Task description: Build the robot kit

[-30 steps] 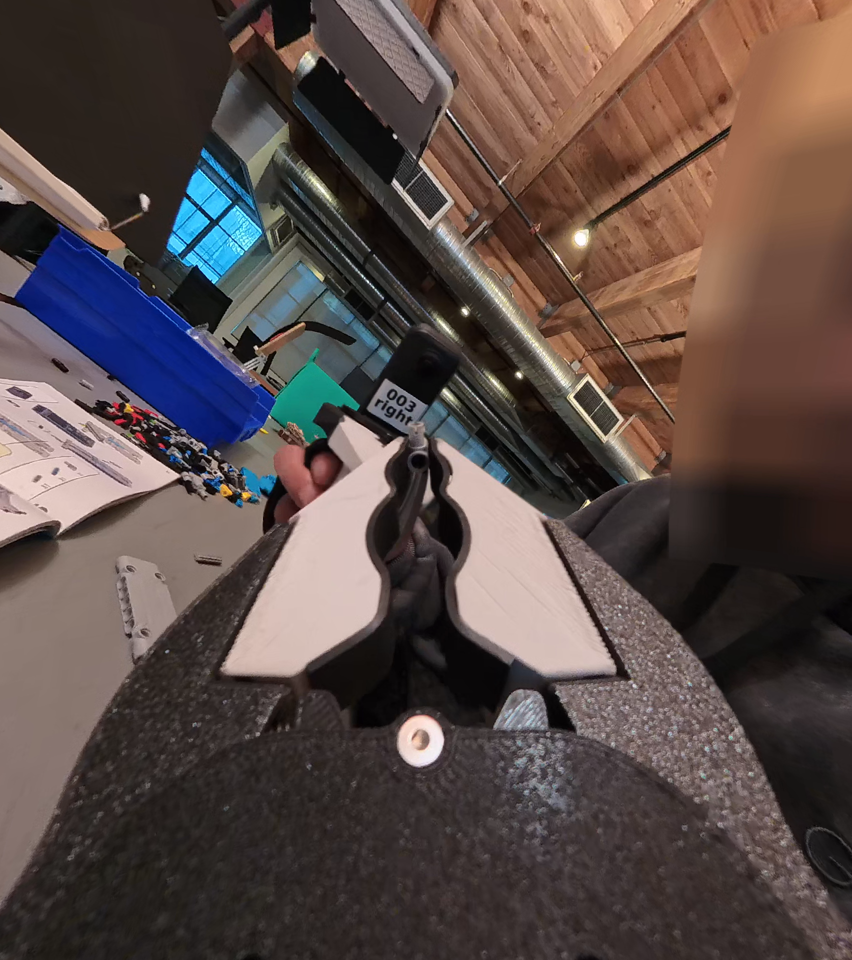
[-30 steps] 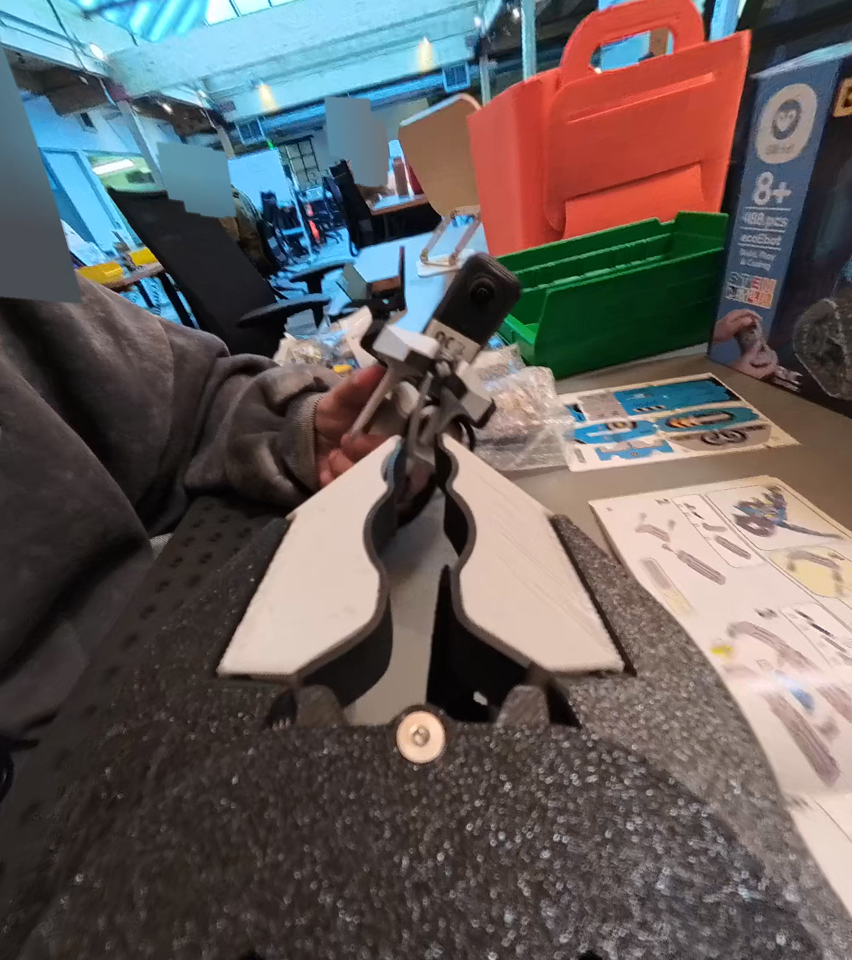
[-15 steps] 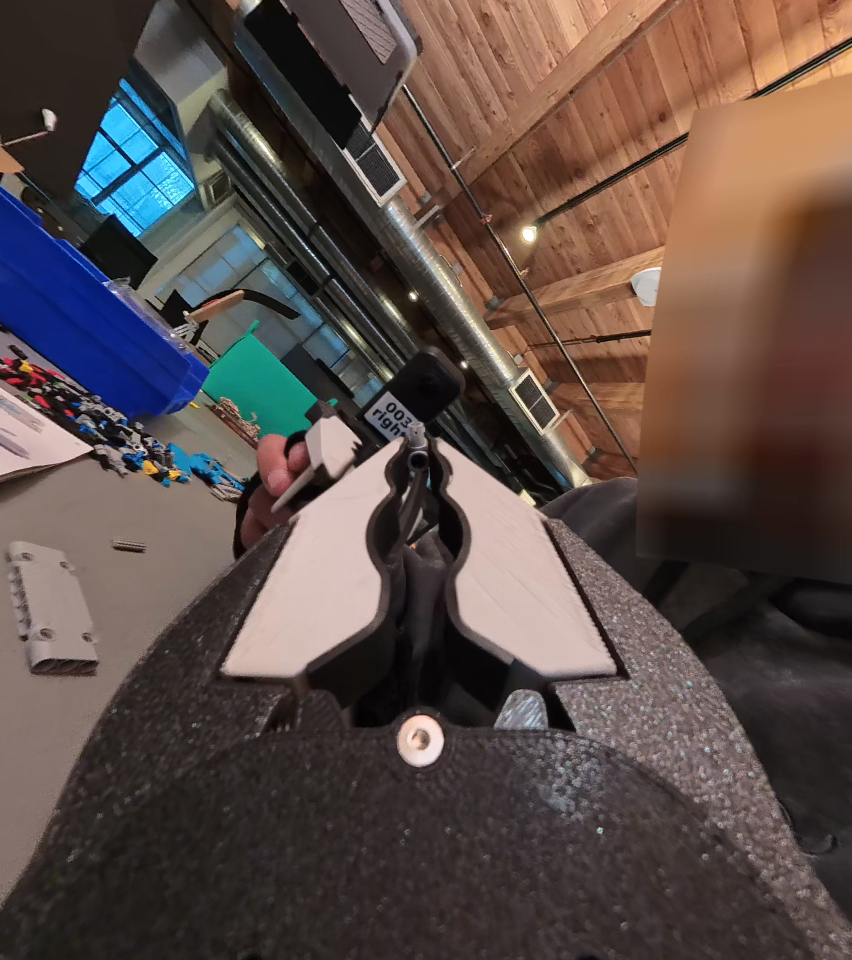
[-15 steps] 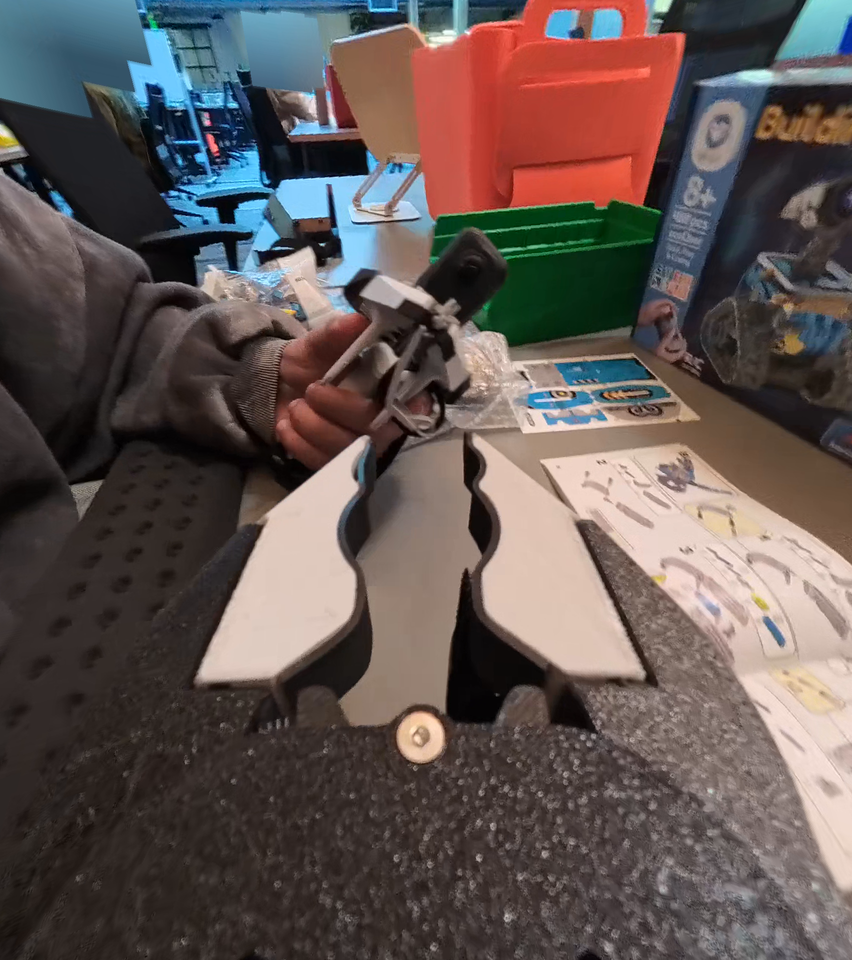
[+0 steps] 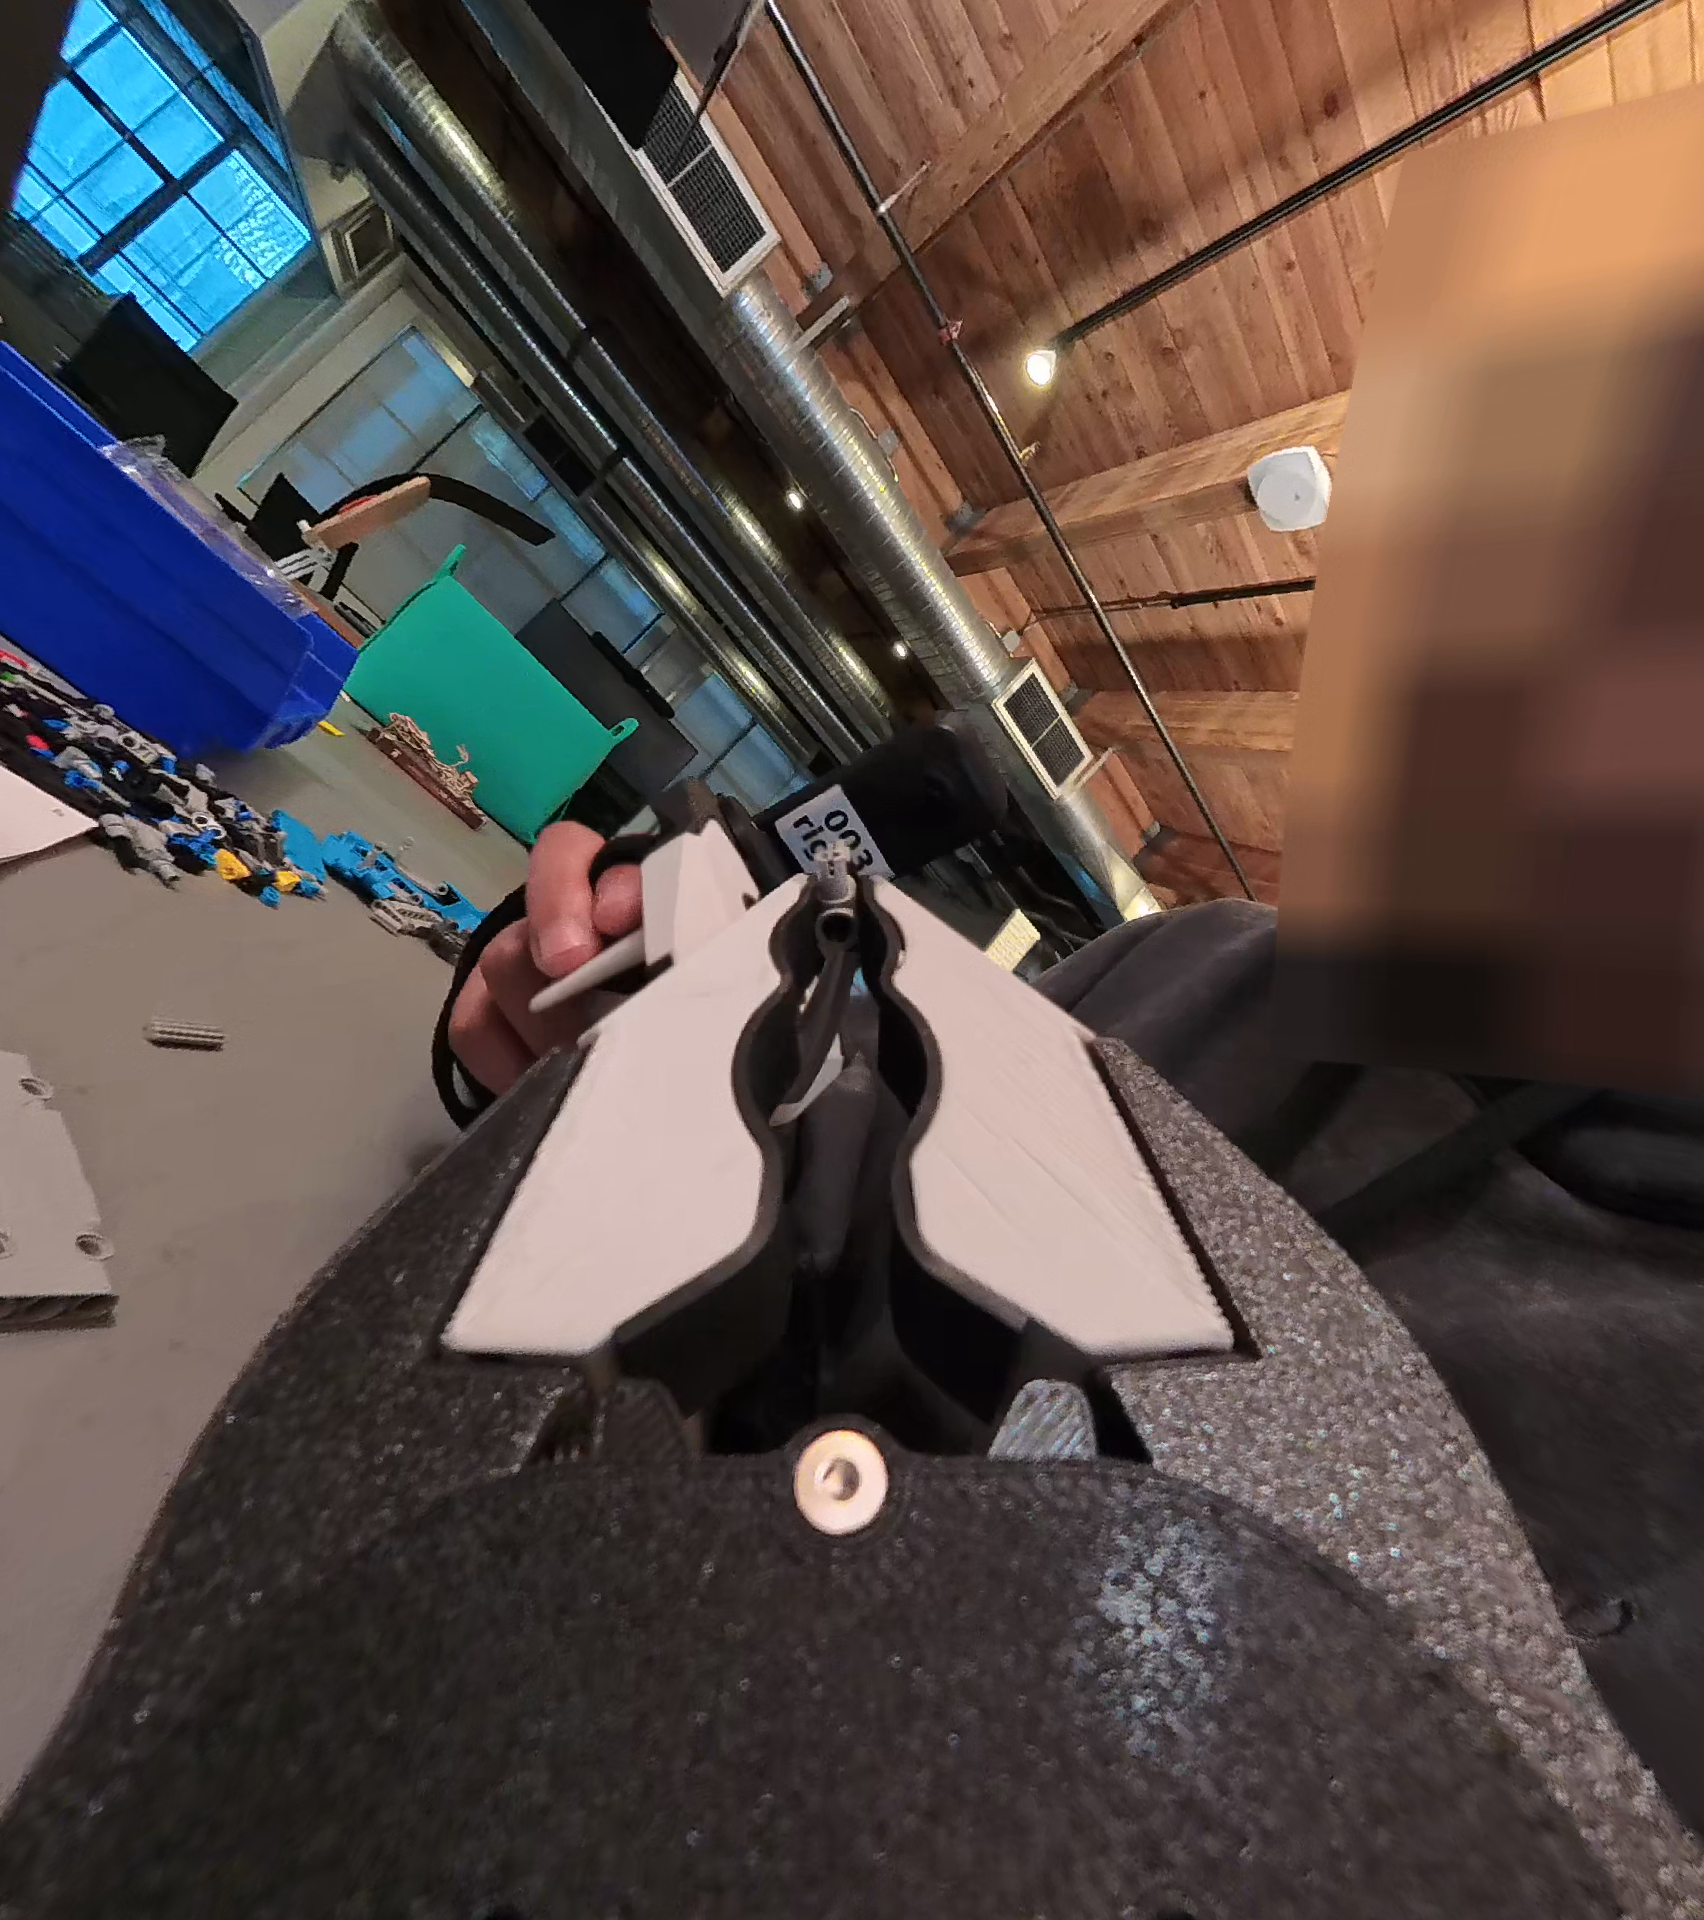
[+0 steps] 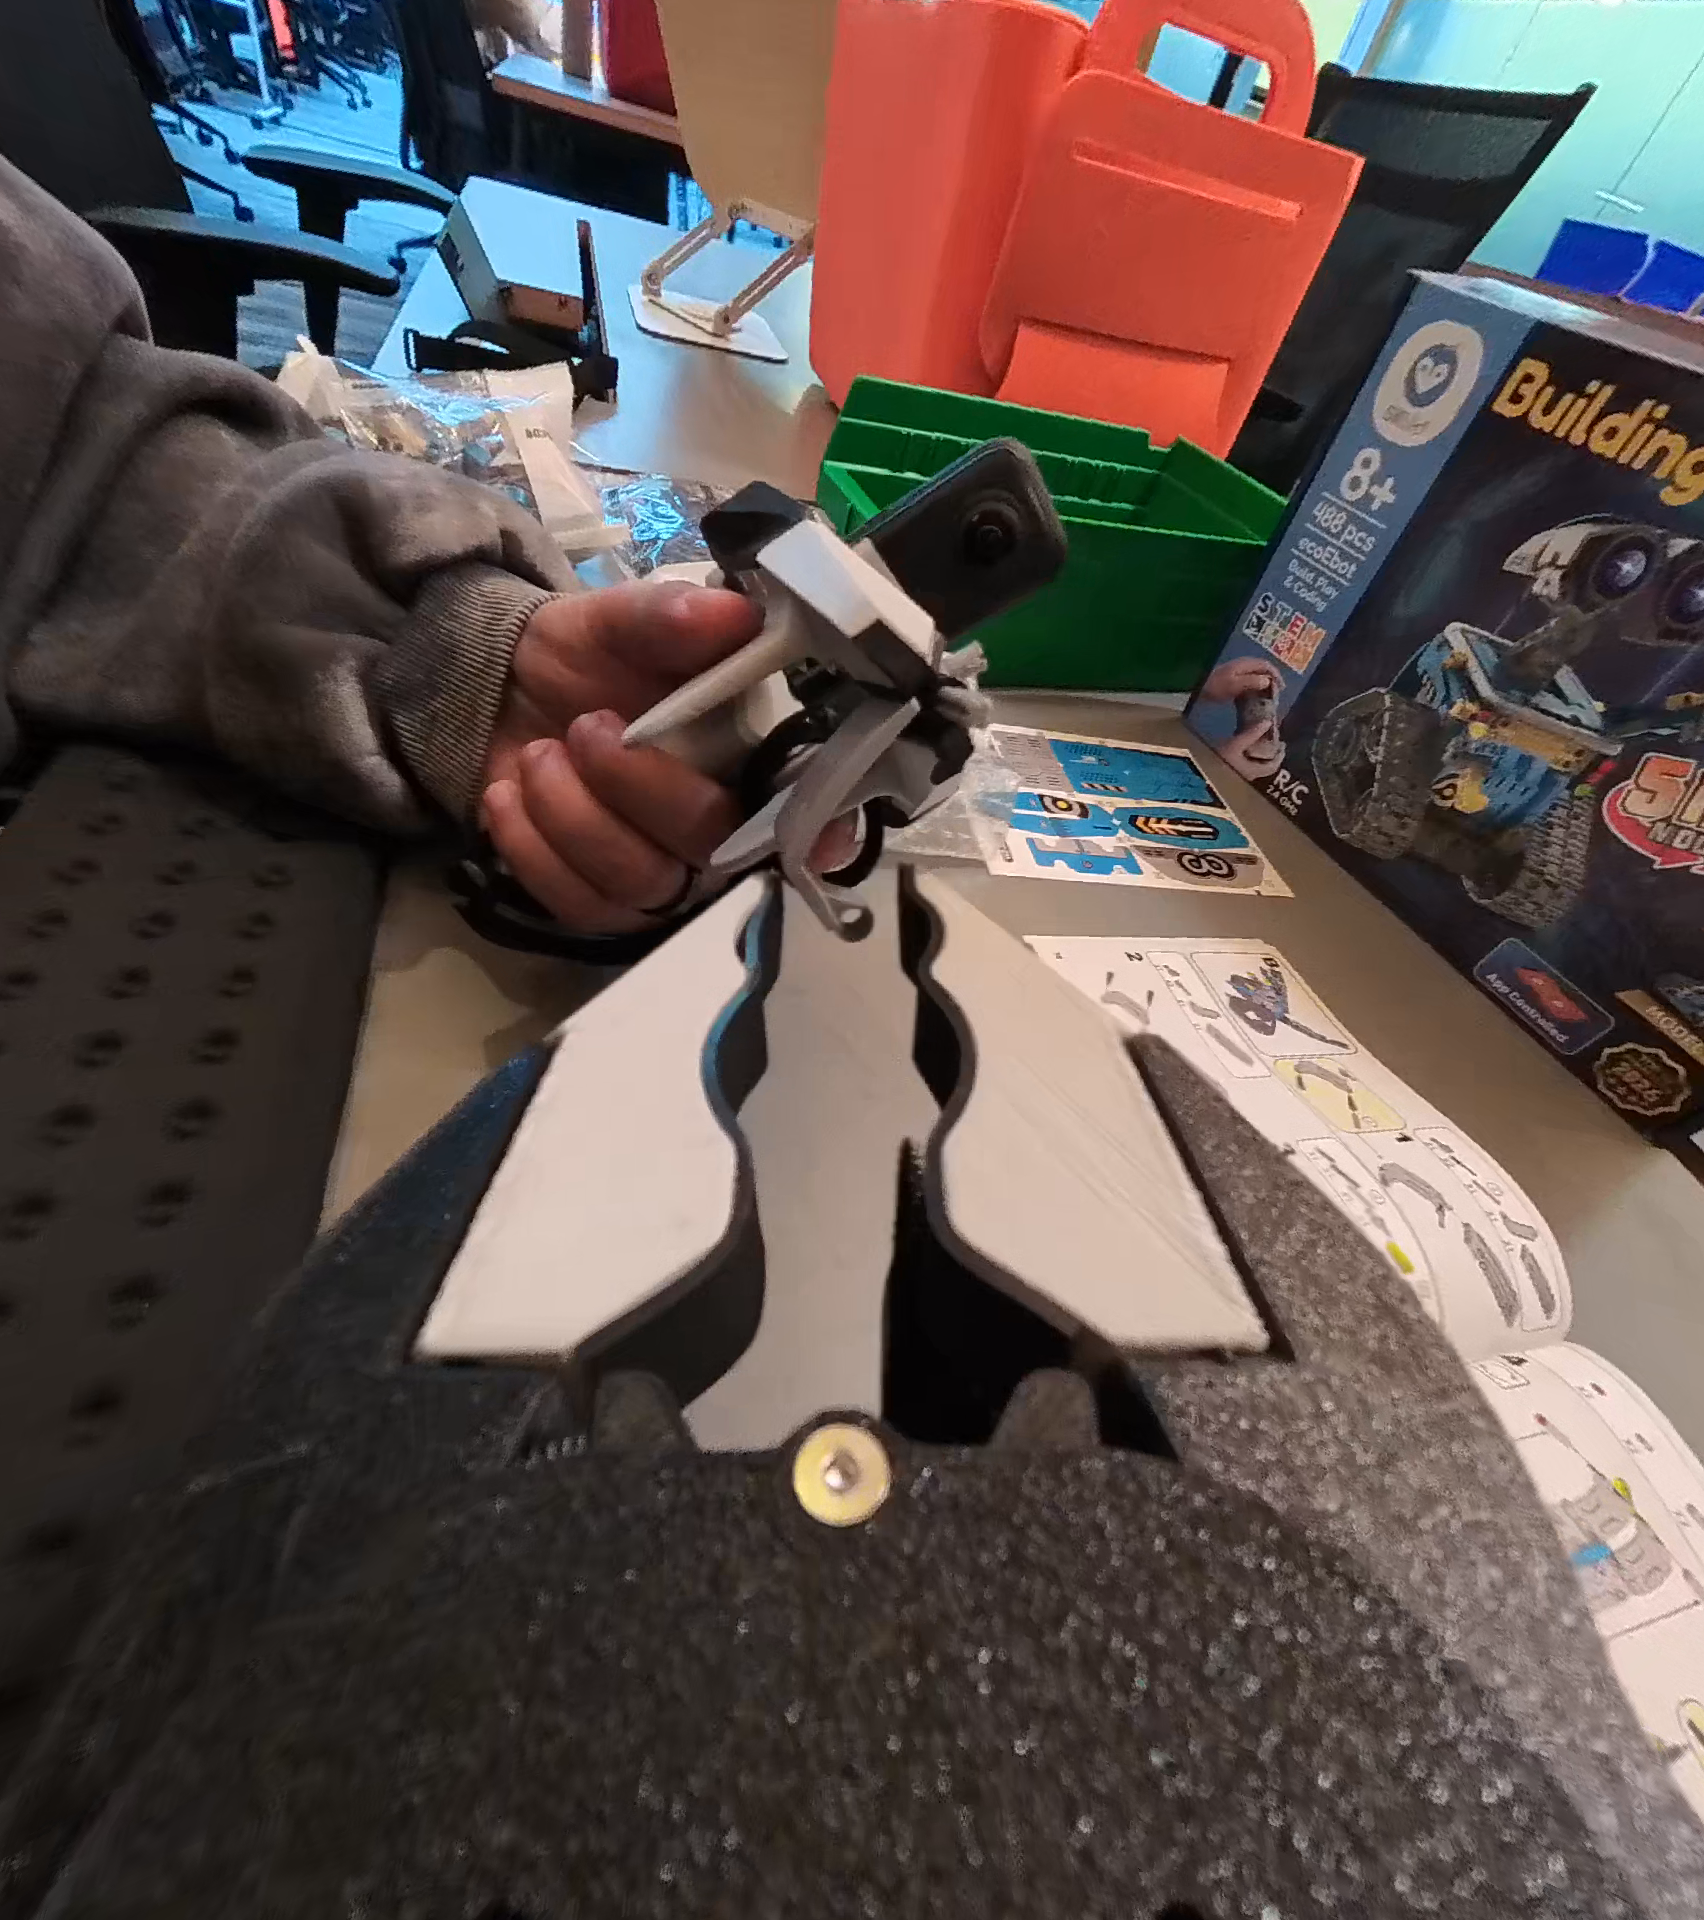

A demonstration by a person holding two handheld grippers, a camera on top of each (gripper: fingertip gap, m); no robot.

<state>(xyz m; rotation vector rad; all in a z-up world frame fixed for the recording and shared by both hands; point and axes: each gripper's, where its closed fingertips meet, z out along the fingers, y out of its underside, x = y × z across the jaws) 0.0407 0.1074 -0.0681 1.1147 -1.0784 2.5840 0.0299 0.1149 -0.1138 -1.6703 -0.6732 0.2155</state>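
In the left wrist view my left gripper [image 5: 832, 891] is shut on a small thin grey plastic part [image 5: 832, 883] that pokes out of its tips. Just beyond it a hand holds my right gripper [image 5: 666, 925]. In the right wrist view my right gripper [image 6: 837, 891] is open and empty above the table. The left gripper [image 6: 806, 821] faces it, held in a hand with a grey sleeve. The ringed end of the grey part [image 6: 843, 914] hangs in the gap between my right fingertips and does not touch them.
A grey holed panel [image 5: 1, 1184], a small grey pin [image 5: 186, 1032], a scatter of coloured parts [image 5: 152, 800] and a blue bin [image 5: 48, 582] lie left. An open instruction booklet [image 6: 1347, 1143], sticker sheet [image 6: 1118, 821], green bin [image 6: 1066, 561], toy box [image 6: 1554, 675] and orange bag [image 6: 1066, 208] lie right. Across from one pair of fingers to the other is roughly 4 cm.
My right gripper went from shut at the grey part to open and drew back a little. My left gripper stayed shut on the part while both views swung round.
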